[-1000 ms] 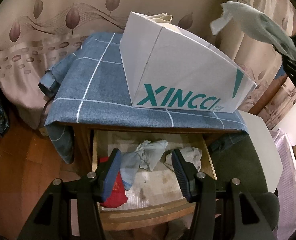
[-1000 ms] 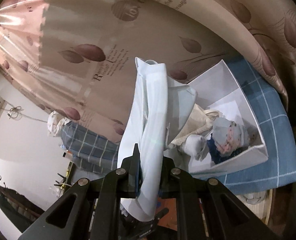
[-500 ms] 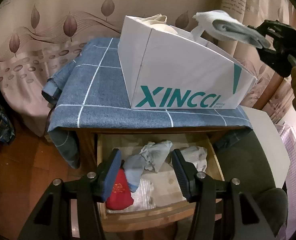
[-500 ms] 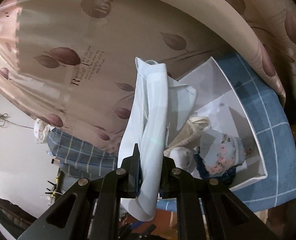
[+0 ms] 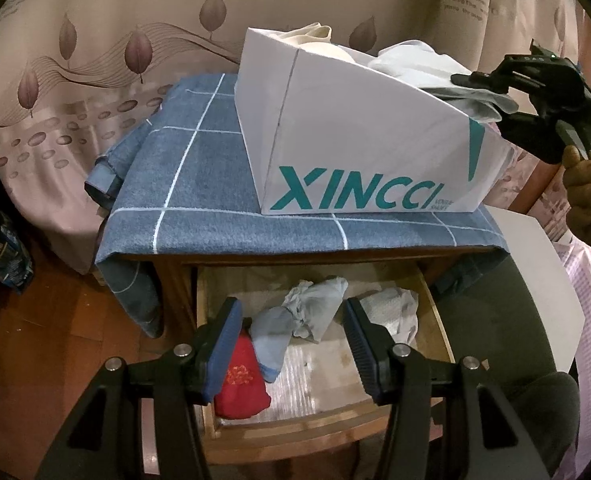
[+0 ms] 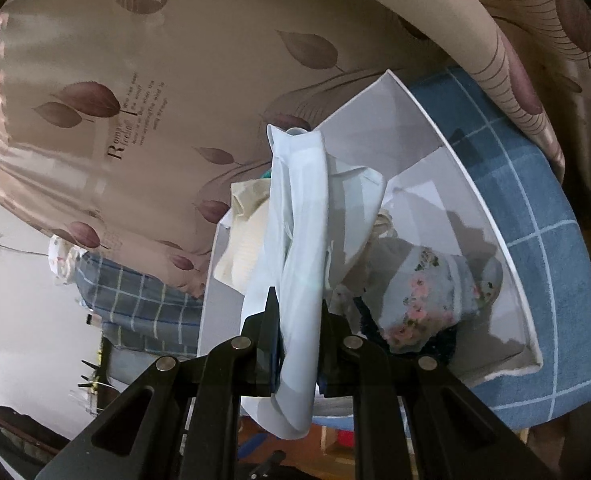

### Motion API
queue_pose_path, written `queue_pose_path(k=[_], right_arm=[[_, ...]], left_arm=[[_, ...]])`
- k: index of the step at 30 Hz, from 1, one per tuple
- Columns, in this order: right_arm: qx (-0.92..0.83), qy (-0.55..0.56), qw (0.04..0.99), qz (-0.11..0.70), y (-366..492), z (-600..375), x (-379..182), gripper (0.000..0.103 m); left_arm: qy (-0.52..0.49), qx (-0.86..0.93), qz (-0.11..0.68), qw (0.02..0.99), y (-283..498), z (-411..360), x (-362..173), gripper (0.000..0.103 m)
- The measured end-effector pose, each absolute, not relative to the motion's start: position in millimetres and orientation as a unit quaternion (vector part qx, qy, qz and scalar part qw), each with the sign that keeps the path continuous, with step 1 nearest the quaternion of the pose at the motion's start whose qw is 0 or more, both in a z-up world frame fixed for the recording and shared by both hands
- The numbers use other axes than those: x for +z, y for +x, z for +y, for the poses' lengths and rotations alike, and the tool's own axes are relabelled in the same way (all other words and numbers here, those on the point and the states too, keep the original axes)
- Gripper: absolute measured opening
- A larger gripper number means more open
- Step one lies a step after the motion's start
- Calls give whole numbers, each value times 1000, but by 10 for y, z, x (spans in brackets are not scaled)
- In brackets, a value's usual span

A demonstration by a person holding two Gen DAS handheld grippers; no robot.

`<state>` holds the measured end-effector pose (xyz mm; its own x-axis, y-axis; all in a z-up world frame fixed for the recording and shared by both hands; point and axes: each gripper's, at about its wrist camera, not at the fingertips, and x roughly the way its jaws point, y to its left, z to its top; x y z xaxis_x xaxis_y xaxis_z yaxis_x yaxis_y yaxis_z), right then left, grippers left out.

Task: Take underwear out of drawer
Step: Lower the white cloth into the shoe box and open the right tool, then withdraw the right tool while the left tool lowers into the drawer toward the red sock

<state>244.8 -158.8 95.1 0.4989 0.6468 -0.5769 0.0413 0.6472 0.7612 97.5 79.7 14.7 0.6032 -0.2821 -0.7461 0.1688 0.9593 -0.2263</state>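
Lengthwise, pale underwear point(image 6: 301, 248) extends forward from right tool point(image 6: 297, 312).

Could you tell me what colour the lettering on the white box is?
Teal green lettering, clearest in the left wrist view.

The red garment point(image 5: 242, 386) lies partly behind the left gripper's finger point(image 5: 222, 350); the box point(image 5: 359, 136) wall hides its contents
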Motion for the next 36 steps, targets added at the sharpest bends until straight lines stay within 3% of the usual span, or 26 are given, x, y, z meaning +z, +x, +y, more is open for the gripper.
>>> queue_pose_path(k=[15, 21, 26, 36], right_arm=[[176, 306, 811, 467, 2524, -1413, 952, 19], [161, 299, 823, 456, 2513, -1479, 974, 30], [163, 309, 832, 430, 2449, -1547, 1050, 51], [217, 305, 863, 339, 1571, -1670, 1217, 59]], left_arm=[[-63, -125, 430, 892, 971, 784, 155, 54], [-62, -125, 429, 892, 977, 783, 149, 54], [-59, -124, 432, 892, 993, 777, 137, 54], [-57, -122, 439, 889, 1005, 783, 107, 54]])
